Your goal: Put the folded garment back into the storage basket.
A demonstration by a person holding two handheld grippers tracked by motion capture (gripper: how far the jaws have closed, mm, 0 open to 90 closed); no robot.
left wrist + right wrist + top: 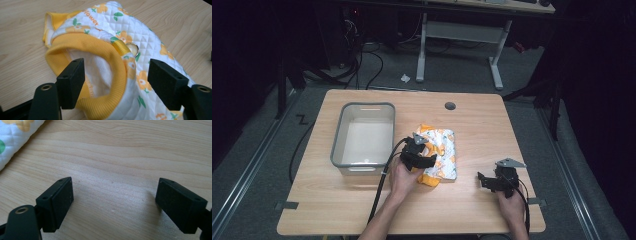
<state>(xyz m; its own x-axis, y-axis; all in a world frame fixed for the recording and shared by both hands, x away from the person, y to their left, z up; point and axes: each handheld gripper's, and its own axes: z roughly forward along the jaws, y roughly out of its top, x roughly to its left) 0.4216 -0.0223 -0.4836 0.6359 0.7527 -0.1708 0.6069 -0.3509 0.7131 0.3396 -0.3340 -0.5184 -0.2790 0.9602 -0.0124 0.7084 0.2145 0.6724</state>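
Quilted pet vest [441, 155], white with orange flowers and yellow ribbed trim, lies flat near the middle of the wooden table [472, 125] in the high view, just right of the grey plastic bin [362, 133]. Bin sits toward the table's left edge, a little back from the front. Left gripper [418, 155] is over the vest's left side, near its front end, the person's left hand [402, 176] behind it. Right gripper [493, 181] rests low over bare wood toward the table's front right corner, well apart from the vest, held by the right hand [511, 200]. Small round grommet [450, 106] near the table's back edge.

Left gripper view: left gripper [116, 75] jaws spread wide, one on each side of the vest's yellow ribbed opening [107, 65]. Left pad sits at the inside of the opening, right pad beside the quilted outer fabric; neither visibly squeezes the cloth. Metal D-ring [133, 48] on a yellow loop just past the ribbing. Vest [147, 42] stretches away toward the far side of the table [22, 27].

Right gripper view: right gripper [115, 195] jaws wide apart, nothing between them, bare table [120, 157] below. Corner of the vest [15, 137] at upper left, apart from the jaws.
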